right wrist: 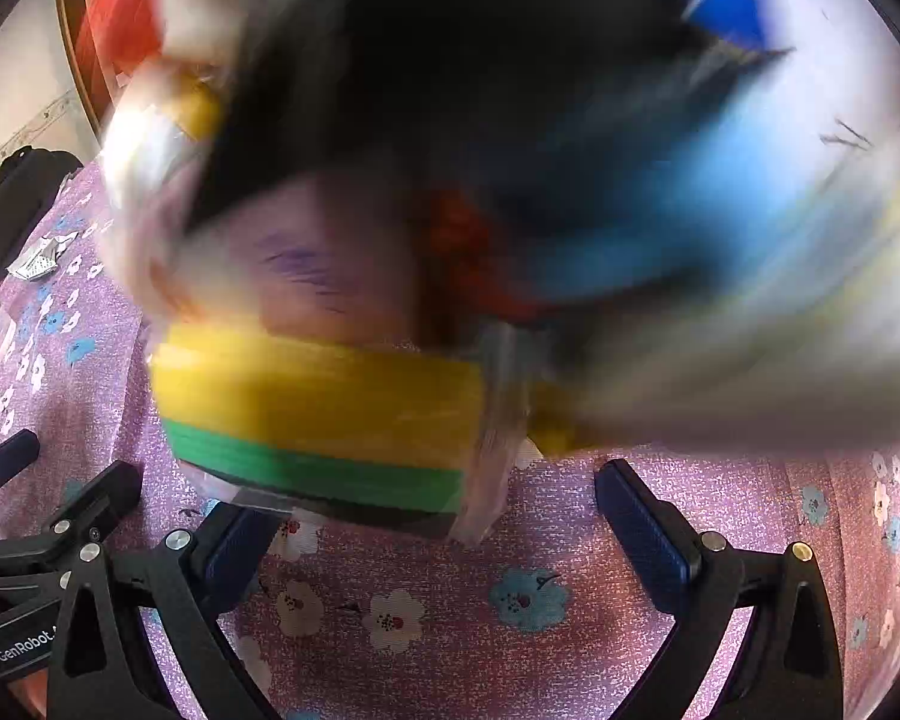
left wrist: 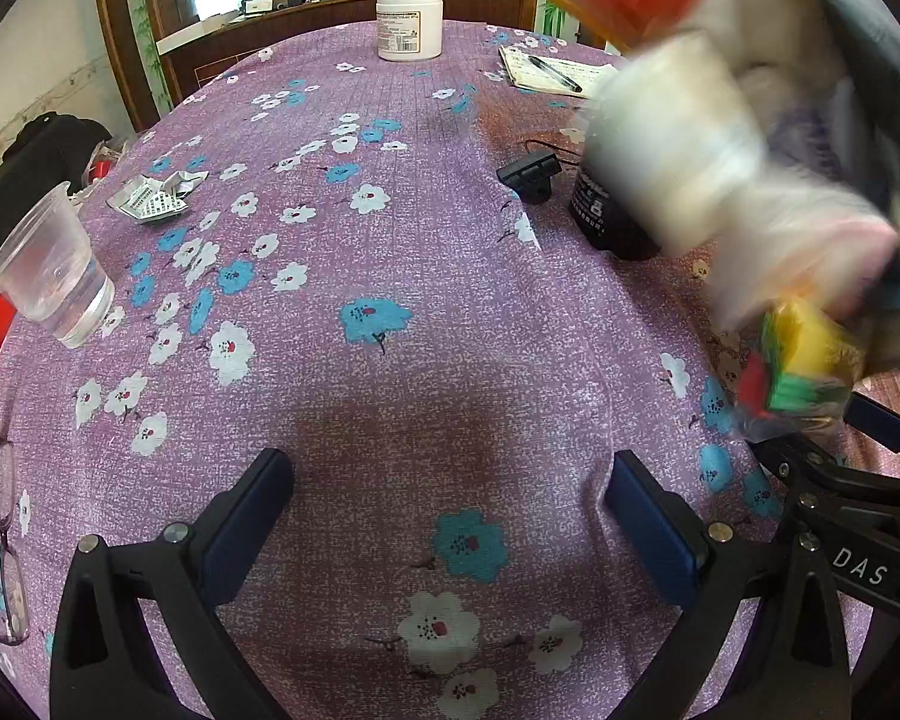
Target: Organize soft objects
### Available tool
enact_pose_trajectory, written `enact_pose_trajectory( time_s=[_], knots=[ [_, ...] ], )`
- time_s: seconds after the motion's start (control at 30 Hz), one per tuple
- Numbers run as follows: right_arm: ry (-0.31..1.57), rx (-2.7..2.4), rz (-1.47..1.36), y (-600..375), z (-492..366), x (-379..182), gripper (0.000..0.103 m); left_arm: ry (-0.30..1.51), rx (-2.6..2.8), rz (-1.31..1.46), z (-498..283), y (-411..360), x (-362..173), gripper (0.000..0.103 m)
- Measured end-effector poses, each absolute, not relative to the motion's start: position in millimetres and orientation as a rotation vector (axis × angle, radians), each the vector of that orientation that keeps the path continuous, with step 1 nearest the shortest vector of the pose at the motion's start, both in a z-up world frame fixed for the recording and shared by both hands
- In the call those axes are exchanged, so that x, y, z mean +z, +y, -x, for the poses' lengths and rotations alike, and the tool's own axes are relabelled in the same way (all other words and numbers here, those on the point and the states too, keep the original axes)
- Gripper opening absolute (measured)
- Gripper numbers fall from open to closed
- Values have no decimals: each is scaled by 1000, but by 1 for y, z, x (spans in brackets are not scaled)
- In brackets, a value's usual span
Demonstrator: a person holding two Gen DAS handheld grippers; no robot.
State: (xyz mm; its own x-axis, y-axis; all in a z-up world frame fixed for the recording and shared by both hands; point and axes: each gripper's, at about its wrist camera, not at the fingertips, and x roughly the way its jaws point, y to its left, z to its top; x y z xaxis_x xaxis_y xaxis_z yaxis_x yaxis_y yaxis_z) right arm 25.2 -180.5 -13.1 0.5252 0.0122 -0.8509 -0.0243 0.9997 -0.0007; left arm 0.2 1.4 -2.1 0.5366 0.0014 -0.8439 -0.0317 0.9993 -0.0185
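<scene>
A blurred bundle of soft objects (left wrist: 744, 138) moves in the air at the right of the left wrist view, with a white roll, red and orange parts, and a yellow-green sponge pack (left wrist: 804, 360) at its lower end. In the right wrist view the same bundle (right wrist: 510, 210) fills most of the frame, and the yellow-green sponge pack (right wrist: 324, 408) hangs just above and ahead of my right gripper (right wrist: 444, 540). The right gripper is open and holds nothing. My left gripper (left wrist: 450, 504) is open and empty above the purple floral tablecloth (left wrist: 390, 252).
A clear plastic cup (left wrist: 48, 270) with water stands at the left. Glasses (left wrist: 3, 540) lie at the left edge. A white jar (left wrist: 409, 24), a notepad with pen (left wrist: 552, 72), a black charger (left wrist: 612, 216), a black clip (left wrist: 531, 177) and a foil blister pack (left wrist: 156, 195) lie further back.
</scene>
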Motion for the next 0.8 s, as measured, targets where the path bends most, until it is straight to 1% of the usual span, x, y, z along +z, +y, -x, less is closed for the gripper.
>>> enact_pose_trajectory(
  time_s=[0.8],
  knots=[
    [1017,21,12,-180,-25,-15,102,1005,20,32,-2,2,-2,103]
  ],
)
